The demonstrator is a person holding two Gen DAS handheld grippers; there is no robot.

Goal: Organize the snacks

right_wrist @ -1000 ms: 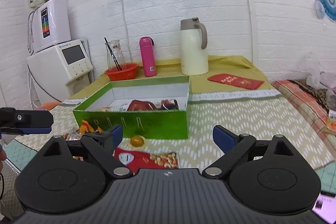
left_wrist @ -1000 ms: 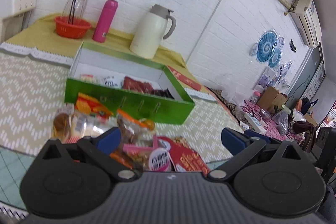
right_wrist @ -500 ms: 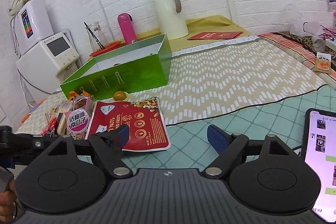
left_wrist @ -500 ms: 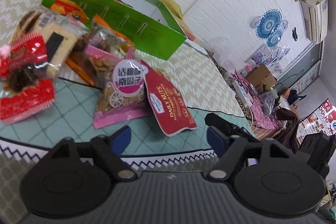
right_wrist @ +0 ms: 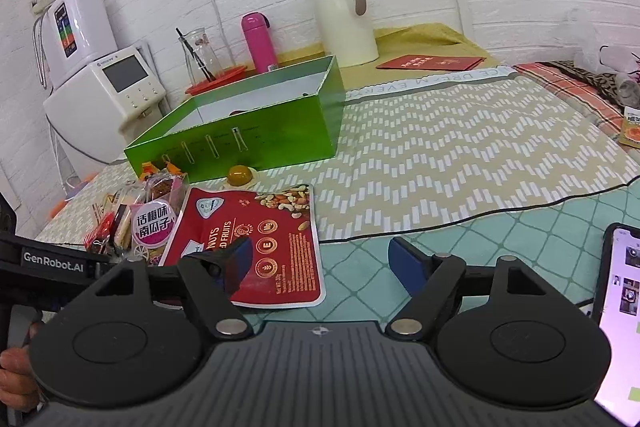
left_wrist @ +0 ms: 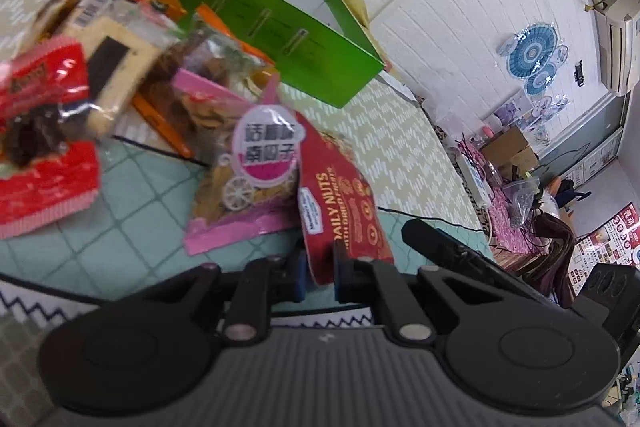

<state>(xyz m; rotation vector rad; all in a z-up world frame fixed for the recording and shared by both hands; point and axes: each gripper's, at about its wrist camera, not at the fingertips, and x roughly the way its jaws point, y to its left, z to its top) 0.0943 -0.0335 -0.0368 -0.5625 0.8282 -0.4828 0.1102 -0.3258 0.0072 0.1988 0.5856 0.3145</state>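
Observation:
My left gripper (left_wrist: 319, 273) is shut on the near edge of a red Daily Nuts pouch (left_wrist: 340, 211), which lies flat on the table in the right wrist view (right_wrist: 260, 239). A pink pumpkin-seed bag (left_wrist: 248, 167) lies beside it, with a pile of other snack packets (left_wrist: 60, 87) to its left. The open green box (right_wrist: 248, 123) stands behind them. My right gripper (right_wrist: 320, 259) is open and empty, low over the table, its left fingertip over the pouch. The left gripper's body (right_wrist: 52, 261) shows at the left of the right wrist view.
A small round yellow snack (right_wrist: 239, 174) lies in front of the box. A cream jug (right_wrist: 344, 15), pink bottle (right_wrist: 258, 43) and red basket (right_wrist: 216, 79) stand behind it. A lit phone (right_wrist: 622, 315) lies at the right. A red envelope (right_wrist: 432, 61) lies at the back.
My left gripper has closed from open onto the near edge of the nuts pouch. Both grippers have come down lower and closer to the snacks.

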